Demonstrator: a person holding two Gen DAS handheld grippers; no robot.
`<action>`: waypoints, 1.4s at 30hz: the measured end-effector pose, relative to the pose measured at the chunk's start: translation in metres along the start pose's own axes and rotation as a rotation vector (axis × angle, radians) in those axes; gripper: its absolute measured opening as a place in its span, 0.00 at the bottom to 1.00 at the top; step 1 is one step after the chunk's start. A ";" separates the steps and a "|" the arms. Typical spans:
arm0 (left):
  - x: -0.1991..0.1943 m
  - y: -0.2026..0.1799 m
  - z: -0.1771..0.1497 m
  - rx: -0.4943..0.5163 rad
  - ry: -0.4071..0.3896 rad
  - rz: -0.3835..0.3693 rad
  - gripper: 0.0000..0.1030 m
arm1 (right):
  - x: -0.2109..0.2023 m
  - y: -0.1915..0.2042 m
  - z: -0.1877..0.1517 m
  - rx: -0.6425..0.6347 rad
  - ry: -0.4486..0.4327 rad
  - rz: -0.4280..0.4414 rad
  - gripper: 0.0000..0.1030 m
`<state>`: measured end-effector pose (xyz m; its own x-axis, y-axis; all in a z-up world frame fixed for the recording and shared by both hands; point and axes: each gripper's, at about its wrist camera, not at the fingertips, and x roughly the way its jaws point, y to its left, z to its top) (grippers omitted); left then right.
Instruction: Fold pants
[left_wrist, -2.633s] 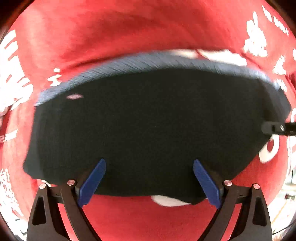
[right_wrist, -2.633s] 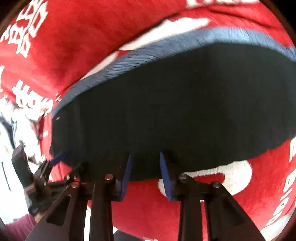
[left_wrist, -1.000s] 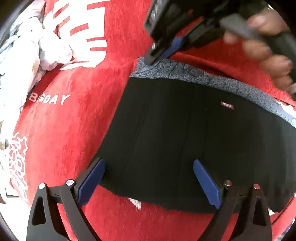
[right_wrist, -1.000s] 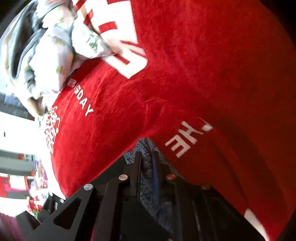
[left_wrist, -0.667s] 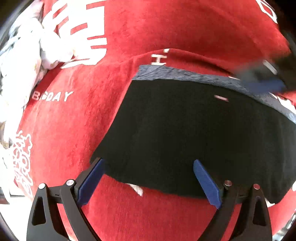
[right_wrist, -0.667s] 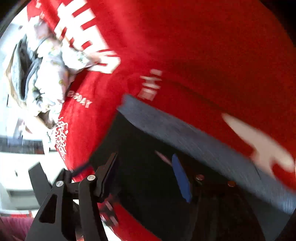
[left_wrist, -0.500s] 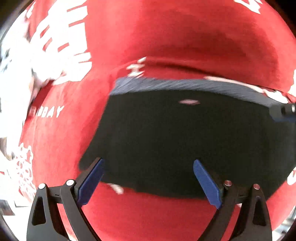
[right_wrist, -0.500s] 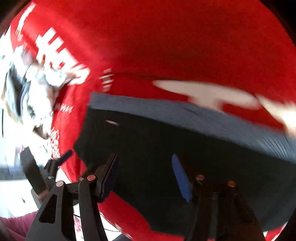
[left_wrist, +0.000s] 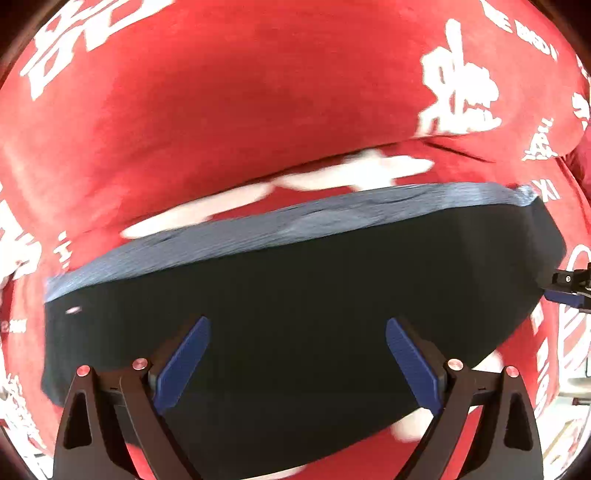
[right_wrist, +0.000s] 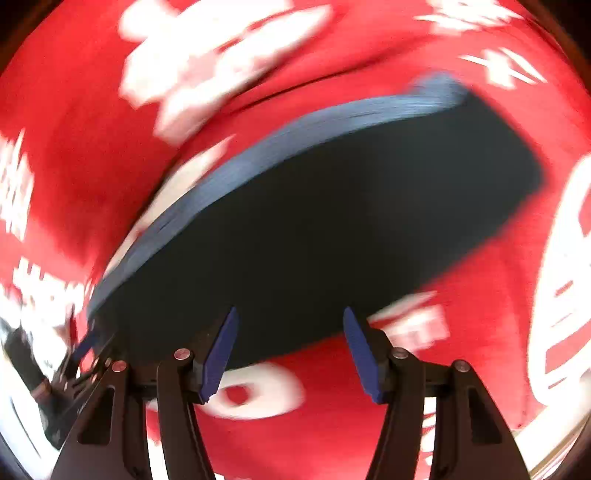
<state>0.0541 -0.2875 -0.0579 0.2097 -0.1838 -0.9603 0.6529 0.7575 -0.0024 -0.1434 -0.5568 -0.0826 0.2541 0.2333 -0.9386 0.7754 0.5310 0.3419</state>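
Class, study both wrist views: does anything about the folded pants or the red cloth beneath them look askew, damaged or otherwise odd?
Nothing stands out. The black pants lie folded flat on the red printed cloth, grey waistband along the far edge, with no tear or spill visible. The right wrist view is blurred, so fine detail there cannot be judged.

A big red cloth (left_wrist: 229, 110) covers everything under and around the tongs. It looks soft and fuzzy. It has white letters and signs printed on it. In the left wrist view, a large white sign (left_wrist: 458, 99) sits far ahead of the tongs, off to the right. More white letters (left_wrist: 62, 55) are far ahead to the left. A long crease (left_wrist: 314, 162) runs across the cloth ahead of the tongs. In the right wrist view, the cloth is blurry. A white ring with a red middle (right_wrist: 243, 395) lies right between the tongs. A big white shape (right_wrist: 565, 288) is off to the right of them.
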 end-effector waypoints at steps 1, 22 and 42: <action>0.005 -0.013 0.005 0.004 0.009 0.000 0.94 | -0.006 -0.025 0.006 0.054 -0.025 -0.013 0.62; 0.035 -0.116 0.046 0.051 0.022 0.142 0.94 | -0.018 -0.172 0.048 0.349 -0.133 0.158 0.24; 0.071 -0.122 0.062 -0.048 0.060 0.133 1.00 | 0.026 -0.086 0.121 0.085 -0.187 0.058 0.23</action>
<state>0.0344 -0.4319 -0.1083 0.2468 -0.0432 -0.9681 0.5862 0.8022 0.1136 -0.1332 -0.6952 -0.1415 0.3968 0.1021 -0.9122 0.8003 0.4483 0.3983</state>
